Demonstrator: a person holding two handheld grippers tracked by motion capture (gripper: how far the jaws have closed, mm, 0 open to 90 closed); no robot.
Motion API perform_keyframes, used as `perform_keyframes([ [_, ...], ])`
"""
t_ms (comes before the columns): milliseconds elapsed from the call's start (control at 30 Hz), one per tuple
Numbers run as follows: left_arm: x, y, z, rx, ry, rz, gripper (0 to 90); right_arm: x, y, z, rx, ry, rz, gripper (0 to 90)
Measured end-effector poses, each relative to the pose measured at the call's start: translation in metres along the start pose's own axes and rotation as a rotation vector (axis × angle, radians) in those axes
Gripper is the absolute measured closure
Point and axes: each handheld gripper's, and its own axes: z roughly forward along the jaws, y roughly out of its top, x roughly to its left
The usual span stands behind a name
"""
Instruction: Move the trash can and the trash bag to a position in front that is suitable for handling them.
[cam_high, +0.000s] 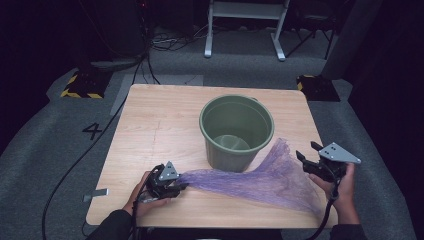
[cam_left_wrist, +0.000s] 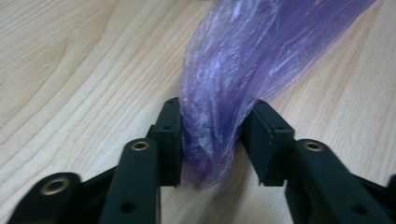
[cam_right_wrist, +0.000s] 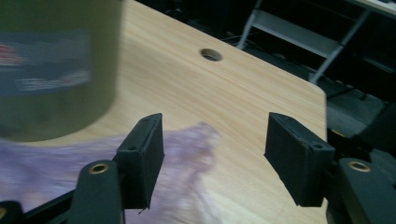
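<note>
Left gripper (cam_left_wrist: 212, 140) sits low on the surface (cam_high: 150, 125), its jaws narrowed around the gathered end of the purple plastic bag (cam_high: 260, 180), pads squeezing the bunched film; the bag lies fanned out rightward in front of the green bucket (cam_high: 237, 131). Right gripper (cam_high: 315, 157) hovers wide and empty above the bag's flared mouth; by my reading the bag is being readied to line the bucket, so the right gripper must next catch the open edge.
</note>
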Motion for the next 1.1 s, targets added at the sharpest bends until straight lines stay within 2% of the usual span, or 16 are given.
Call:
perform_keyframes([
  [67, -0.003, 0.001, 0.001, 0.002, 0.016, -0.001, 62.0, 0.008, 0.002, -0.01, -0.011, 0.059, 0.022, 34.5],
  [133, -0.005, 0.002, 0.001, 0.002, 0.021, -0.008, 62.3, 0.018, 0.001, -0.016, -0.009, 0.148, 0.034, 33.1],
  [267, -0.006, 0.001, 0.002, -0.006, 0.019, -0.011, 62.0, 0.045, -0.007, -0.018, 0.042, 0.271, 0.03, 33.3],
  [333, -0.006, 0.001, 0.002, -0.01, 0.018, -0.013, 61.8, 0.056, -0.012, -0.016, 0.067, 0.297, 0.036, 33.5],
  [367, -0.006, 0.001, 0.002, -0.011, 0.016, -0.013, 61.1, 0.066, -0.02, -0.01, 0.11, 0.354, 0.053, 34.1],
  [400, -0.006, 0.0, 0.002, -0.013, 0.012, -0.01, 61.1, 0.066, -0.02, -0.01, 0.11, 0.354, 0.053, 34.1],
  [433, -0.006, 0.0, 0.002, -0.014, 0.004, -0.004, 58.3, 0.076, -0.027, -0.006, 0.134, 0.375, 0.019, 34.7],
  [467, -0.006, -0.001, 0.002, -0.02, 0.001, 0.001, 58.3, 0.076, -0.027, -0.006, 0.134, 0.375, 0.019, 34.7],
  [500, -0.006, -0.001, 0.003, -0.024, -0.002, 0.0, 58.1, 0.079, -0.03, -0.004, 0.138, 0.4, 0.029, 35.4],
  [533, -0.006, -0.001, 0.003, -0.022, -0.003, 0.002, 56.6, 0.086, -0.036, 0.002, 0.169, 0.426, 0.025, 35.6],
  [567, -0.006, -0.001, 0.003, -0.022, -0.004, 0.001, 56.6, 0.086, -0.036, 0.002, 0.169, 0.426, 0.025, 35.6],
  [667, -0.008, -0.001, 0.004, -0.025, -0.01, 0.007, 53.0, 0.092, -0.045, 0.011, 0.216, 0.435, 0.011, 39.5],
  [700, -0.008, -0.001, 0.004, -0.027, -0.013, 0.008, 51.8, 0.093, -0.047, 0.013, 0.213, 0.444, 0.016, 41.7],
  [867, -0.01, -0.001, 0.005, -0.031, -0.015, 0.011, 46.7, 0.095, -0.055, 0.022, 0.242, 0.429, 0.003, 47.6],
  [967, -0.01, -0.001, 0.006, -0.031, -0.035, 0.017, 42.4, 0.091, -0.058, 0.025, 0.246, 0.394, -0.001, 53.1],
  [1100, -0.012, 0.0, 0.007, -0.018, -0.058, 0.033, 30.3, 0.083, -0.06, 0.029, 0.234, 0.358, 0.016, 64.3],
])
